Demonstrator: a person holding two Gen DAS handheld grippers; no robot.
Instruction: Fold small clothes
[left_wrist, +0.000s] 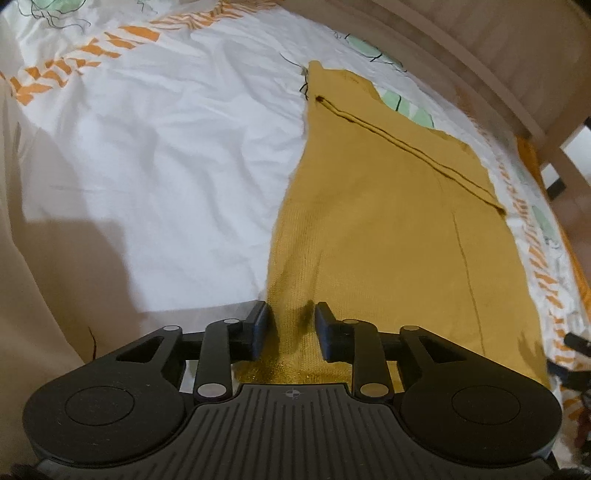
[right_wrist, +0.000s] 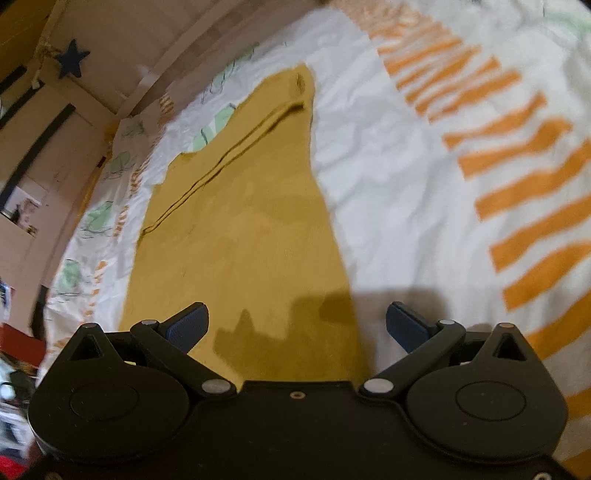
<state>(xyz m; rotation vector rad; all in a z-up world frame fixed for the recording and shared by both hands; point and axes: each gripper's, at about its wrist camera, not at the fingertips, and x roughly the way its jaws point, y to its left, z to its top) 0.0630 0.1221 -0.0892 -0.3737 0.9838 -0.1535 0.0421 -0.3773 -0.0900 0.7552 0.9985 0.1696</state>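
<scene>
Left-wrist view: my left gripper (left_wrist: 291, 328) has its jaws narrow, astride the near hem of the mustard knit garment (left_wrist: 384, 229) — not pinching. My right gripper (right_wrist: 297, 326) gapes wide above its edge; beyond, it lies flat on the bedsheet (left_wrist: 166, 147).

A home bedroom: bed with printed sheet (left_wrist: 147, 147), wooden bed frame (left_wrist: 498, 55), star decoration (right_wrist: 72, 59).

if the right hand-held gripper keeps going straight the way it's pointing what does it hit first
Most likely the mustard knit garment on the bedsheet; the right hand-held gripper stands open above its near edge, though depth is unclear.
</scene>
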